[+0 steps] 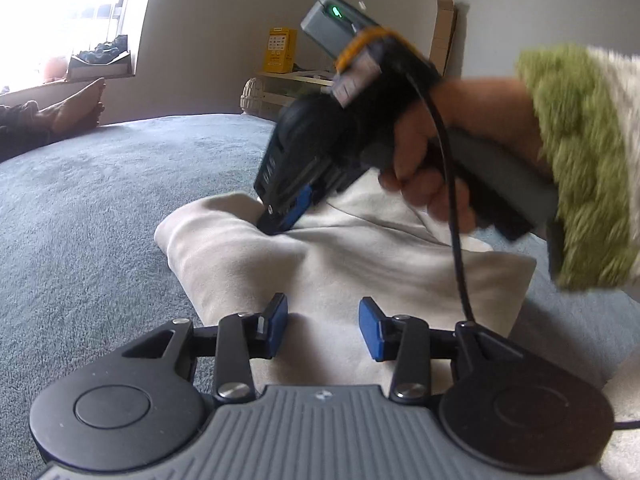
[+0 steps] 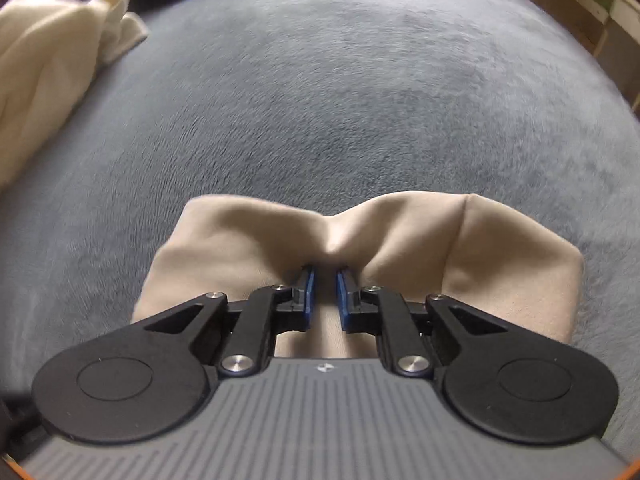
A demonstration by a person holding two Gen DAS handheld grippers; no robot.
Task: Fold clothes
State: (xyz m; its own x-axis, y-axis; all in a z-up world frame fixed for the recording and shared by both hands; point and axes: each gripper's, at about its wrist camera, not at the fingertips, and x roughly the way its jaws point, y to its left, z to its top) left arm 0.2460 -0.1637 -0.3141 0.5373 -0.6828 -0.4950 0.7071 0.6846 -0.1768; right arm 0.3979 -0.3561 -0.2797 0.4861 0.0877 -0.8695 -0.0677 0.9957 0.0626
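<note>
Pinching beige garment (image 2: 400, 236): right hand-held gripper (image 2: 326, 280); left hand-held gripper (image 1: 323, 320) spread; no legible writing.

The right tongs (image 1: 280, 216) tips sink out of sight into the blurred cream garment (image 1: 320, 264).

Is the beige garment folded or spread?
Folded: the beige garment lies as a compact bundle with doubled edges on the blanket; right gripper pinches it.

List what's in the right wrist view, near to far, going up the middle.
Right tongs, closed on a pinched ridge of the beige garment → the garment's far folded edge → open stretch of grey-blue blanket → dark things at the top edge, too blurred to name.
</note>
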